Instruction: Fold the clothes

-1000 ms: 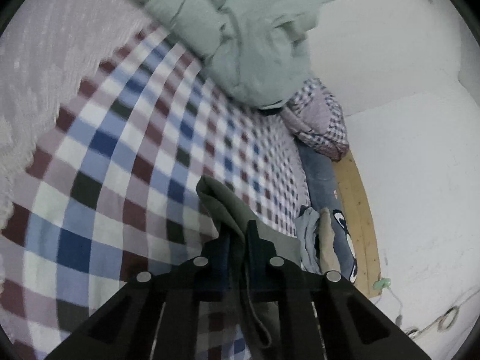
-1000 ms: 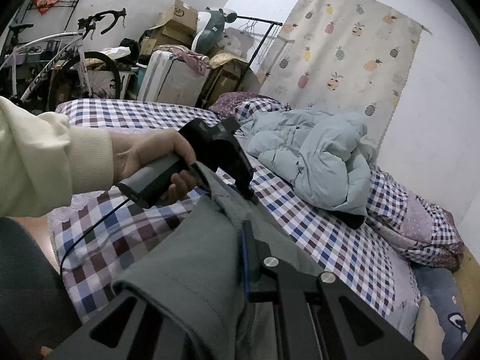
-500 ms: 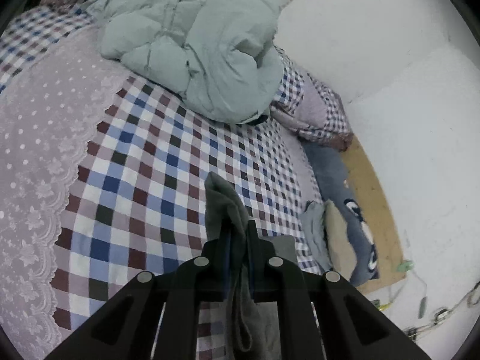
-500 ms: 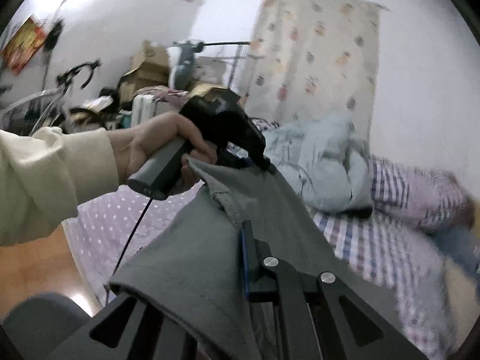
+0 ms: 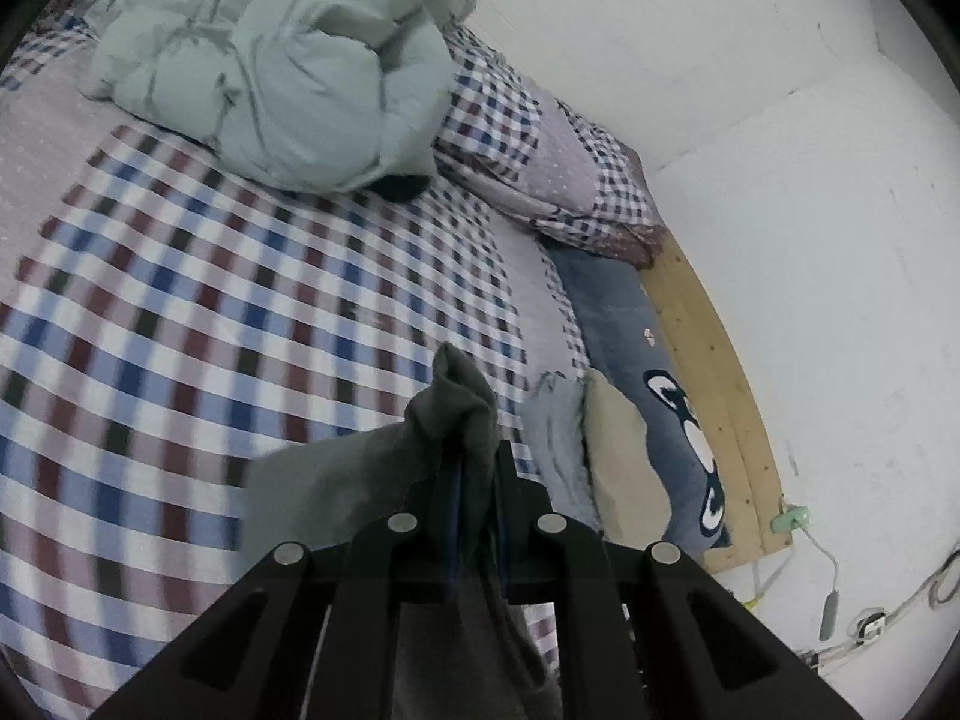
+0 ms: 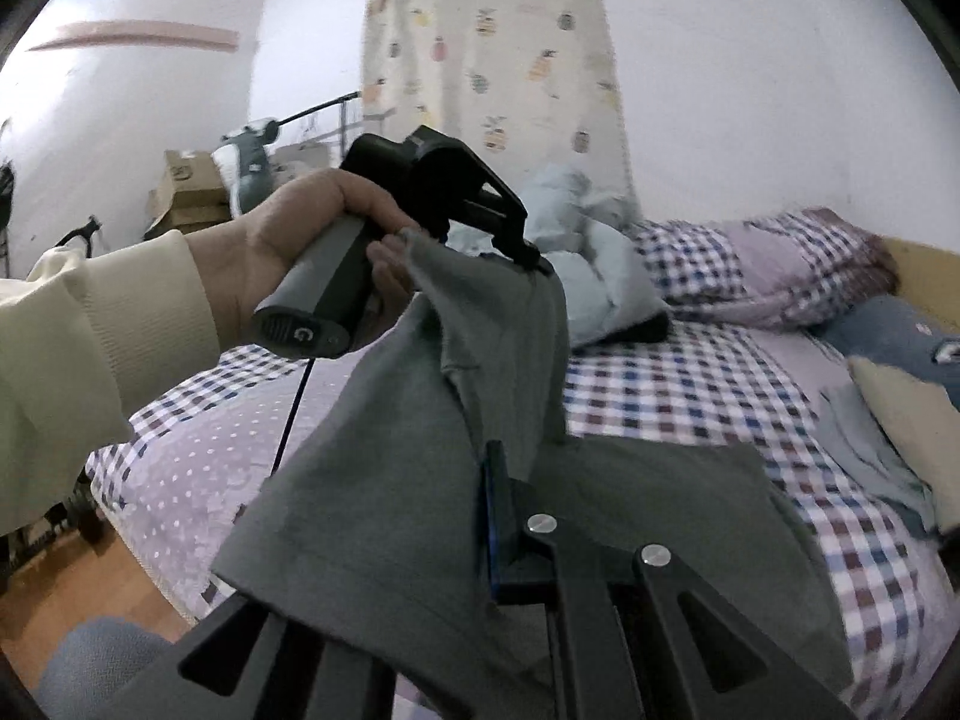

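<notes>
The left gripper (image 5: 474,474) is clamped on a bunched edge of a grey garment (image 5: 456,402), the cloth rising in a peak above its closed fingers and hanging down between them. In the right wrist view the same gripper (image 6: 528,252) is held up by a hand (image 6: 300,240) in a cream sleeve (image 6: 90,348), with the garment (image 6: 432,420) draping from its tip down toward the camera. The right gripper (image 6: 486,498) is nipped onto another part of the cloth: one finger (image 6: 498,516) with a blue pad shows, while the other is buried under grey fabric that spills over the left side of the frame. The garment hangs stretched between the two grippers, above the bed.

Below and ahead of the left gripper spreads a checked bedsheet (image 5: 210,312) in blue, maroon and white. Far ahead lies a crumpled pale green duvet (image 5: 288,72), and to its right a checked pillow (image 5: 552,168). Just right of the left gripper's tip sits a small pile of folded clothes (image 5: 576,438), grey and beige, resting against a blue cushion (image 5: 624,324) along the wooden bed frame (image 5: 708,372). Ahead of the right gripper, a curtain printed with pineapples (image 6: 492,54) hangs on the wall.
</notes>
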`<state>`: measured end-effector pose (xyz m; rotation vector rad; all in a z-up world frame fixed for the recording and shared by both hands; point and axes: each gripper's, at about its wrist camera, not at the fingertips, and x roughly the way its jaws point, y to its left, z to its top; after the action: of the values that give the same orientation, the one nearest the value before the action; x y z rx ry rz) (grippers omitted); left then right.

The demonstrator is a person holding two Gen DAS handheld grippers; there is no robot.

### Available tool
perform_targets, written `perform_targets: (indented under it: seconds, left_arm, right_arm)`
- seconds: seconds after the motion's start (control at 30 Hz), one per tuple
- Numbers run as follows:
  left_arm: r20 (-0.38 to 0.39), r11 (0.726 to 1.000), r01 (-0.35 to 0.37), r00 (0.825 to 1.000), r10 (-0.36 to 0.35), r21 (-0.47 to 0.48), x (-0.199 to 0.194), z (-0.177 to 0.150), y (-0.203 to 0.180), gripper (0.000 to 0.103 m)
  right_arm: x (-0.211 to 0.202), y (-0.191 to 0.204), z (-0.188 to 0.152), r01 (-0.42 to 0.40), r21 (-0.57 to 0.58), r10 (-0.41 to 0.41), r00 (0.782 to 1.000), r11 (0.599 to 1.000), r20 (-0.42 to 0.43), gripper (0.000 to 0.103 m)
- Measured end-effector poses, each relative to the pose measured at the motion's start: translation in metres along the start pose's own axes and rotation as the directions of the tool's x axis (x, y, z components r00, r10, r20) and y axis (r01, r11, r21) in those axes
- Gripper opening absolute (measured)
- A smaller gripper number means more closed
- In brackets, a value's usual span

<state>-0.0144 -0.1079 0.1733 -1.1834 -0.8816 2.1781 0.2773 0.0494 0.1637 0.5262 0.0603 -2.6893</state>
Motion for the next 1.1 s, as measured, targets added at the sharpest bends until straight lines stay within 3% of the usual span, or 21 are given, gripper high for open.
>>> perform_targets:
  seconds: [0.3, 0.47, 0.6, 0.83, 1.0, 1.1]
  left_arm:
    - [-0.025, 0.999, -0.047, 0.999, 0.047, -0.004, 0.09, -0.031, -0.046, 0.008]
    - [-0.054, 0.994, -0.106, 0.993, 0.107, 0.012, 0.137, -0.043, -0.063, 0.008]
    - [-0.091, 0.981, -0.188, 0.977, 0.191, 0.045, 0.179, -0.055, -0.071, 0.008]
    - [-0.139, 0.943, -0.32, 0.934, 0.33, 0.086, 0.246, -0.078, -0.075, 0.008]
    - [-0.14, 0.935, -0.348, 0.925, 0.354, 0.062, 0.262, -0.084, -0.069, 0.008]
    - [-0.146, 0.948, -0.318, 0.936, 0.319, 0.032, 0.265, -0.081, -0.068, 0.008]
  right_arm:
    - [-0.032, -0.101, -0.019, 0.084, 0.17, -0.072, 0.994, 0.982, -0.078, 0.003]
    - [-0.036, -0.138, -0.037, 0.157, 0.188, -0.14, 0.985, 0.969, -0.103, 0.003]
    - [-0.04, -0.164, -0.051, 0.182, 0.249, -0.152, 0.979, 0.951, -0.135, 0.003]
    - [-0.031, -0.202, -0.082, 0.216, 0.364, -0.143, 0.966, 0.906, -0.217, 0.003]
    - [-0.027, -0.22, -0.102, 0.239, 0.411, -0.138, 0.956, 0.88, -0.259, 0.003]
    - [-0.029, -0.228, -0.108, 0.256, 0.429, -0.141, 0.949, 0.866, -0.282, 0.004]
